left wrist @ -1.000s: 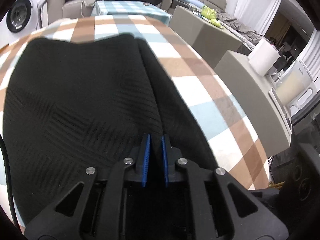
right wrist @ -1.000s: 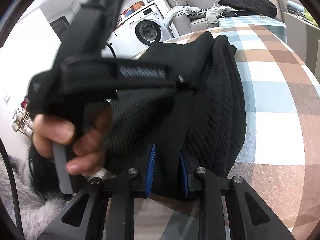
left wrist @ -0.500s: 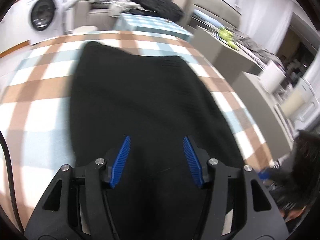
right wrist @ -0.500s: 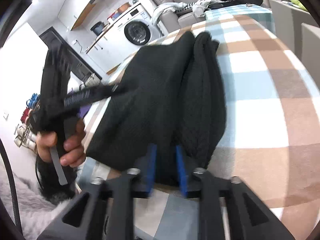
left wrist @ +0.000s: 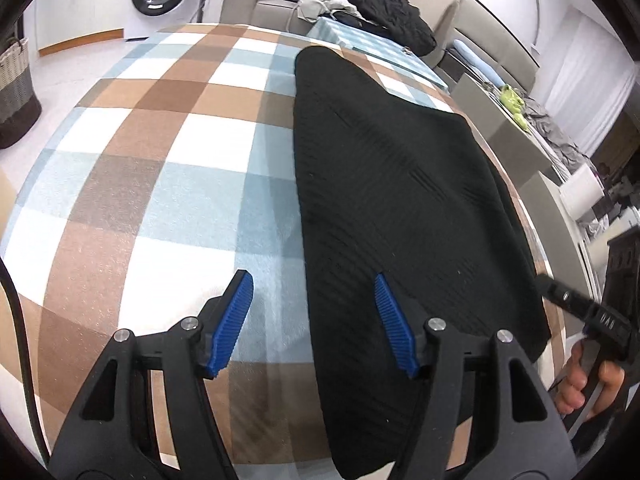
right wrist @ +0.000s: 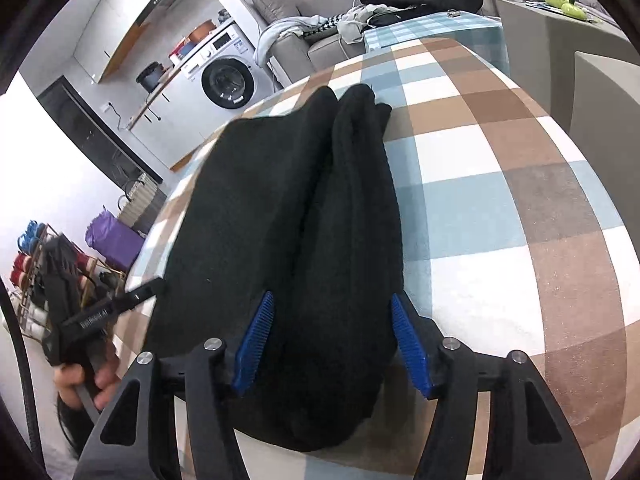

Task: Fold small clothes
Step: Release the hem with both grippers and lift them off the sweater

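black knit garment (left wrist: 400,200): soft, limp; both jaws have just opened, empty; take its 6 o'clock hem.

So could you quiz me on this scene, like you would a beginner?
1. True or false: the left gripper is clamped on the black knitted garment.
2. What pattern covers the checked brown, blue and white tablecloth: A stripes, B checks, C dots?
3. Fill in: the right gripper has its jaws ____.

Key: 1 false, its jaws have just been opening and hold nothing; 2 B; 3 open, straddling the garment's fold, just opened.
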A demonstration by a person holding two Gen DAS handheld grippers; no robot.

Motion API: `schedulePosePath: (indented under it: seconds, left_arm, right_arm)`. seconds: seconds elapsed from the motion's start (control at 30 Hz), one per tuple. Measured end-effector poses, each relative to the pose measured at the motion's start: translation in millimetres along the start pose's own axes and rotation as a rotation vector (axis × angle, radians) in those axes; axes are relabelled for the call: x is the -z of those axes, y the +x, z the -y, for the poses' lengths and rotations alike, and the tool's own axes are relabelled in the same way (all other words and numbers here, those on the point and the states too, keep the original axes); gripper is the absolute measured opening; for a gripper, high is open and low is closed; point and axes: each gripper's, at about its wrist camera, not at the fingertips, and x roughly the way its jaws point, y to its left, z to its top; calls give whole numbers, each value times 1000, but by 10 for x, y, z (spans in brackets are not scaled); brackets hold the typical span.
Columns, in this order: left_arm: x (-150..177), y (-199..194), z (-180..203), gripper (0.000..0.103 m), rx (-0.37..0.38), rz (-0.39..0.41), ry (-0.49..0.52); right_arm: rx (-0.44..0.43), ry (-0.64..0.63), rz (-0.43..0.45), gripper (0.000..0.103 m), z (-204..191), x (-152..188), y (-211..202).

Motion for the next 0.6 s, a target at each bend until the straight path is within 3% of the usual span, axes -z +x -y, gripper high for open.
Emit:
schedulePosePath:
  seconds: [0.13, 0.27, 0.37, 0.43, 0.5, 0.6]
  left_arm:
    - [24, 55, 149, 60, 5, -16, 53]
    - [67, 69, 214, 60, 14, -22, 74]
    - [81, 71, 233, 60, 10, -19, 87]
    - [82, 76, 231, 60, 14, -16, 94]
    - [84, 83, 220, 36, 36, -9, 101]
    - [59, 117, 226, 25, 54, -14, 116]
  right_arm:
    - [-58, 6, 42, 77, -36, -9, -94]
    - [29, -82, 22, 76, -164, 32, 0]
    - [108, -154, 7, 63, -228, 95, 96]
    - [99, -150, -3, 50, -211, 115, 130]
    - [75, -160, -5, 42, -222, 121, 137]
    - [70, -176, -7, 34, -252, 114, 178]
